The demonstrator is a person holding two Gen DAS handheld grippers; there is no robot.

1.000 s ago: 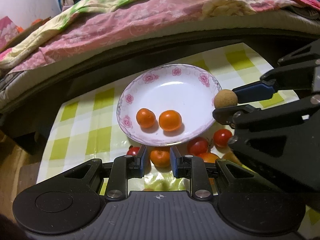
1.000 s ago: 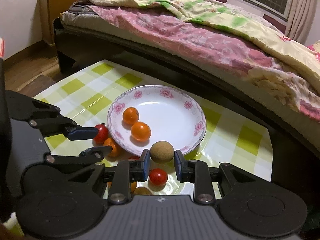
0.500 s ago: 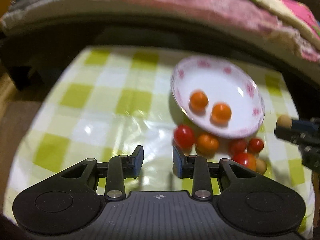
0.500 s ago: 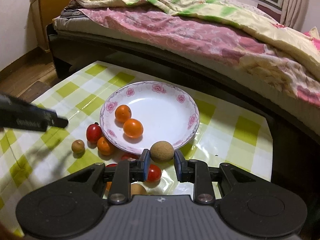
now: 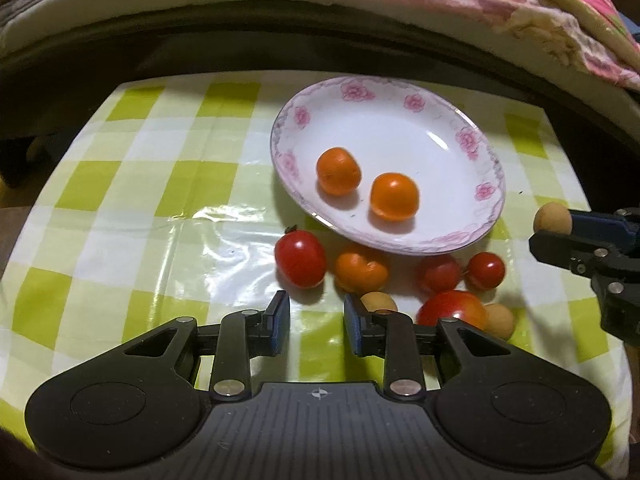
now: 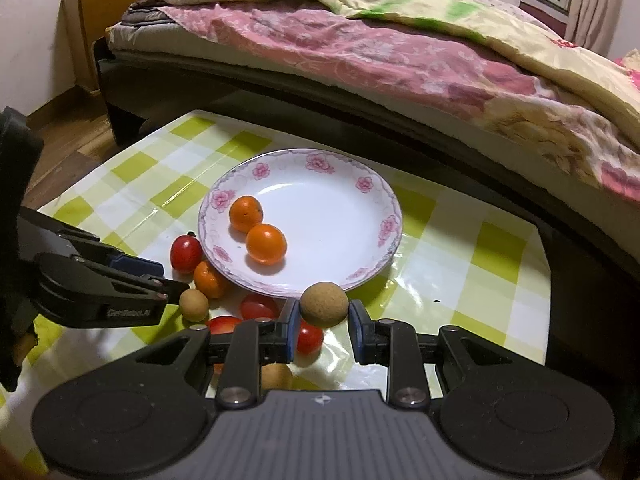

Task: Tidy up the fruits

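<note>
- Warm, yellowish indoor light falls from above; both views are fairly dim toward the edges.
- Glare streaks lie on the glossy table [image 5: 208, 216] cover, and a small highlight sits on the plate [image 5: 440, 142].
- The oranges [image 6: 266, 244] cast short, soft shadows.
- Fisheye distortion bows the bed [image 6: 360, 60] into a curve, and the corners vignette to black.
- The left view looks slightly soft, perhaps motion blur.

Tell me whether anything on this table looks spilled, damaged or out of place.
Nothing looks spilled or broken. The odd part is that only two oranges lie in the plate, while the tomatoes, another orange and the brown fruits sit scattered on the tablecloth at its near rim.
</note>
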